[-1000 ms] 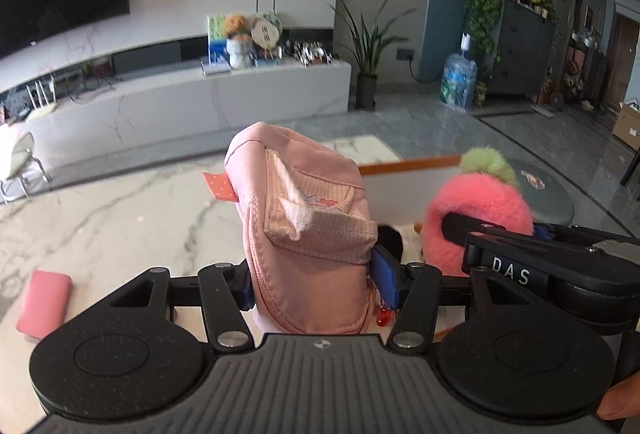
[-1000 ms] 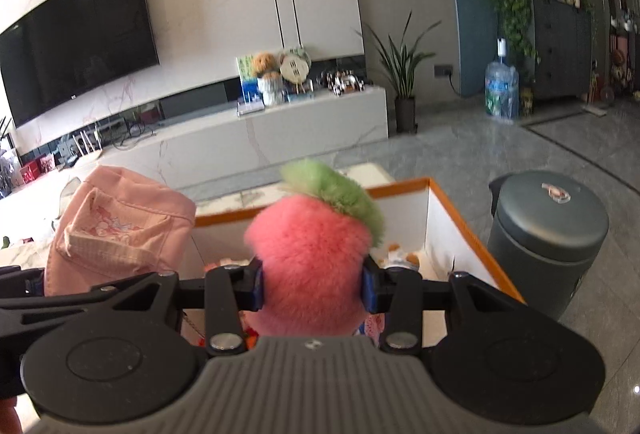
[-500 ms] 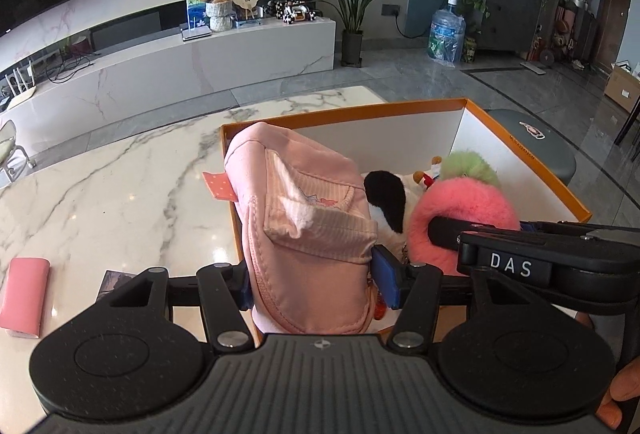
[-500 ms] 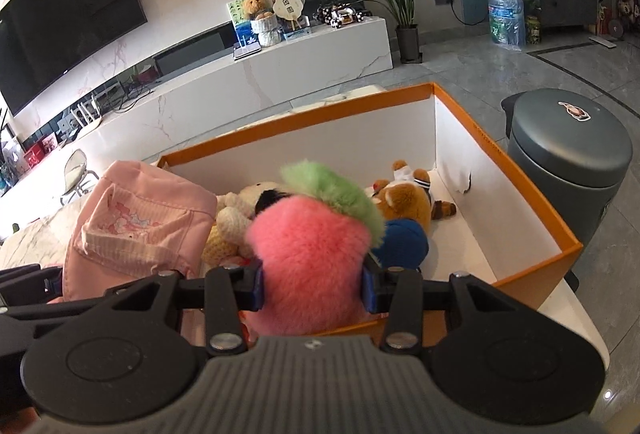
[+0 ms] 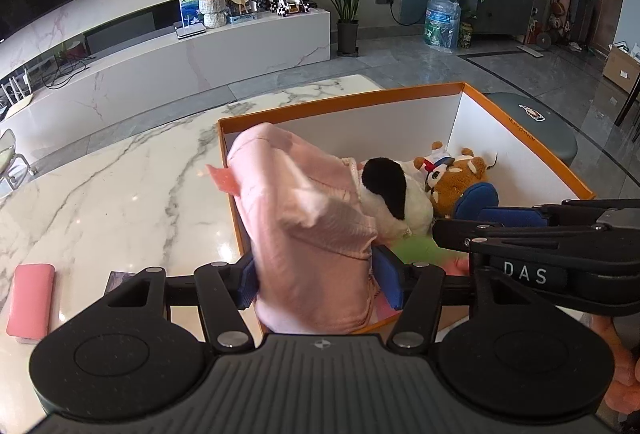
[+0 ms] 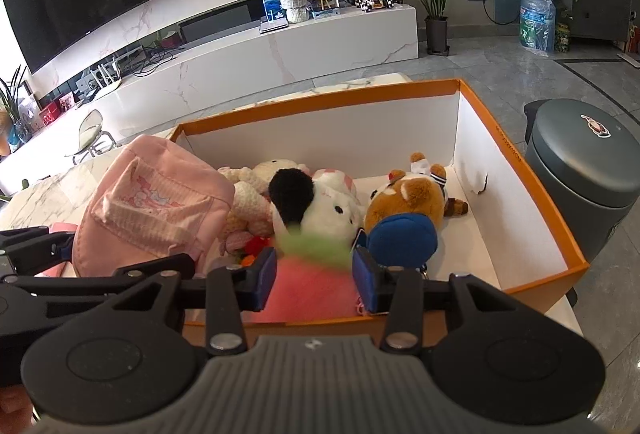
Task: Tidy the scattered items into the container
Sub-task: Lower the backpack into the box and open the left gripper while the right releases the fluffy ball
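We see the pink backpack (image 5: 308,234) slumping over the near left corner of the orange box (image 6: 520,170), between the blue pads of the left hand-held gripper (image 5: 316,284), whose jaws have just been opening; the bag still fills the gap between them, and we cannot tell whether the pads still press on it. Just to its right, the right hand-held gripper (image 6: 315,280) is closed on the pink plush with the green tuft (image 6: 312,274), held low inside the near edge of the box and blurred in the right wrist view. Inside the box lie a white plush with a black ear (image 6: 316,206), a cream knitted toy (image 6: 256,202) beside it, a brown plush (image 6: 412,198) toward the right wall, and a round blue plush (image 6: 400,238) just in front of the brown one. The box stands on the white marble bench (image 5: 120,194). On the bench, well to the left, lies a pink case (image 5: 30,298). Beyond the box's right side a grey lidded bin (image 6: 584,162) stands on the floor.
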`<action>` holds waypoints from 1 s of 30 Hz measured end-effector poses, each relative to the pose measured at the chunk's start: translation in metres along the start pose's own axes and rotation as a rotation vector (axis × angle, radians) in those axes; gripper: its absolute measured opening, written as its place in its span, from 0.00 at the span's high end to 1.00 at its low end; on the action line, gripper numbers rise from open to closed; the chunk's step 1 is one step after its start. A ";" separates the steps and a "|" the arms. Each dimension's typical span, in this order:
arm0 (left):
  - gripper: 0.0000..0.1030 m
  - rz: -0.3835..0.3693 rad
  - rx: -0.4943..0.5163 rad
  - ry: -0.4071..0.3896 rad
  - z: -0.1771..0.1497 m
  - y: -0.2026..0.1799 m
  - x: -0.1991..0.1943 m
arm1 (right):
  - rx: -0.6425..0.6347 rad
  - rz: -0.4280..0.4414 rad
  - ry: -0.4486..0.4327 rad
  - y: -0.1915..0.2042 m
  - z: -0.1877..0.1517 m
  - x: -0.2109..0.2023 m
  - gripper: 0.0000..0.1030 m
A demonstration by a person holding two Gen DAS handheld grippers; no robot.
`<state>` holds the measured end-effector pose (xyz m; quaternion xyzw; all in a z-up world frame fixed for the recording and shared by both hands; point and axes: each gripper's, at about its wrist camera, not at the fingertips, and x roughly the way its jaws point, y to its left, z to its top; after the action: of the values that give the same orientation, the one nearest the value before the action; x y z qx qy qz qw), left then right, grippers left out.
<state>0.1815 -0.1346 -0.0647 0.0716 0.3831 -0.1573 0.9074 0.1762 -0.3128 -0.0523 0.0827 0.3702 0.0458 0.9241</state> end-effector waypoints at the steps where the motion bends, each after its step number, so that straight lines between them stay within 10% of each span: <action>1: 0.34 -0.004 -0.004 0.003 0.000 0.000 -0.001 | -0.004 0.000 -0.003 0.000 -0.001 -0.002 0.55; 10: 0.34 -0.003 -0.018 -0.039 0.001 -0.001 -0.017 | -0.002 0.013 -0.010 0.001 -0.003 -0.010 0.56; 21: 0.67 0.011 -0.050 -0.133 0.010 0.010 -0.029 | 0.019 0.044 -0.007 0.010 -0.001 -0.009 0.62; 30: 0.74 -0.016 -0.046 -0.072 0.007 0.007 -0.003 | 0.014 0.037 0.004 0.014 -0.002 -0.003 0.62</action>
<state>0.1863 -0.1292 -0.0580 0.0420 0.3545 -0.1583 0.9206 0.1723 -0.2992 -0.0484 0.0961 0.3707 0.0605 0.9218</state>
